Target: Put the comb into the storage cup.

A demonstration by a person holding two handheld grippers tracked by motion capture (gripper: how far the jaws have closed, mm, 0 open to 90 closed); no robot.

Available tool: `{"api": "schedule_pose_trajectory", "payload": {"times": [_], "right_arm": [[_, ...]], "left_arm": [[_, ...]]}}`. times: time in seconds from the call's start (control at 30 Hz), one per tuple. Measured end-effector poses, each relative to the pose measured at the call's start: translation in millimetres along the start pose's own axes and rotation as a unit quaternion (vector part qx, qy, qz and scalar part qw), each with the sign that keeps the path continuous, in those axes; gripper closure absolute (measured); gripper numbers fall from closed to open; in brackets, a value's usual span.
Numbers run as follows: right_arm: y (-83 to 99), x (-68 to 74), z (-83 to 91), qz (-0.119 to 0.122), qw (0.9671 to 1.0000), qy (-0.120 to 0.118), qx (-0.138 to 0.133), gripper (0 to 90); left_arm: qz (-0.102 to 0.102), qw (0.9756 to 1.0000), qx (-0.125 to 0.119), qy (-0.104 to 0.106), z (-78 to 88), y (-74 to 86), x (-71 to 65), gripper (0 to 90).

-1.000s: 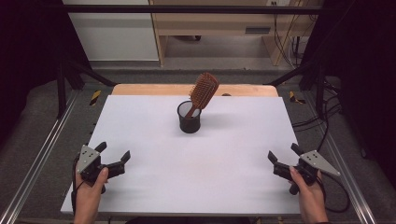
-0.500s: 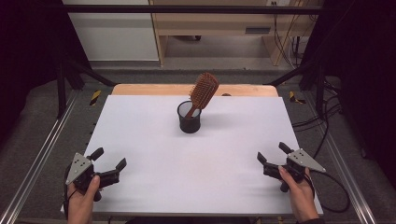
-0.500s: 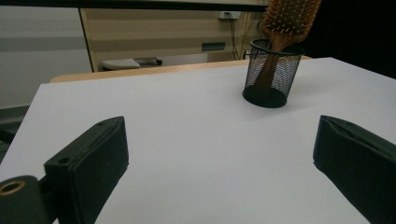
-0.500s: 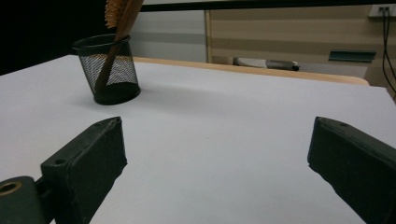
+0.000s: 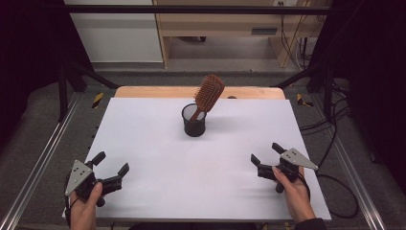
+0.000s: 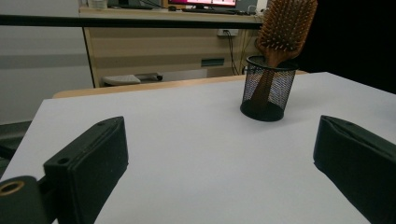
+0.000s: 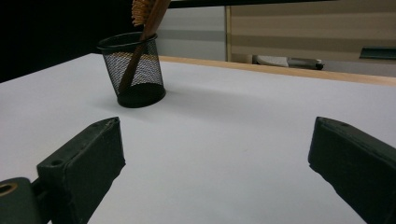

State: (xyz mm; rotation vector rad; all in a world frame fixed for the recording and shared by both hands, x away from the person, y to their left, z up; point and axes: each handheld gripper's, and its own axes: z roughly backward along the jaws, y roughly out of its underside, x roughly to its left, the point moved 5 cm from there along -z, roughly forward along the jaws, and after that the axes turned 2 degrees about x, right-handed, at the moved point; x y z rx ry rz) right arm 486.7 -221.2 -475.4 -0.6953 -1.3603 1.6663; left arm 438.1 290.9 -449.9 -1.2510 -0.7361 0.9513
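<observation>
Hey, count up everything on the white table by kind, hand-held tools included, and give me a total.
Wooden paddle hairbrush: 1, standing handle-down in the cup
Black mesh cup: 1
Hand-held tools: 2, the left tool and the right tool, both with jaws open
Total: 4

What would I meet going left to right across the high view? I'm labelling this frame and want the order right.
Left gripper → black mesh cup → brown wooden paddle hairbrush leaning out of it → right gripper.
</observation>
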Motion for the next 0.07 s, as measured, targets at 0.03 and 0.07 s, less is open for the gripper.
{"api": "schedule_pose_trajectory", "payload": {"times": [0.03,0.07], "right_arm": [[-0.7,1.8,-0.9,0.001,1.0,0.001,0.001,3.8],[-1.4,3.7,-1.7,0.002,1.0,0.001,0.002,4.0]], "left_arm": [[0.003,1.0,0.001,-0.002,-0.5,0.8,1.4,3.5],[0.004,1.0,0.004,-0.006,-1.0,1.8,3.3,3.4]]}}
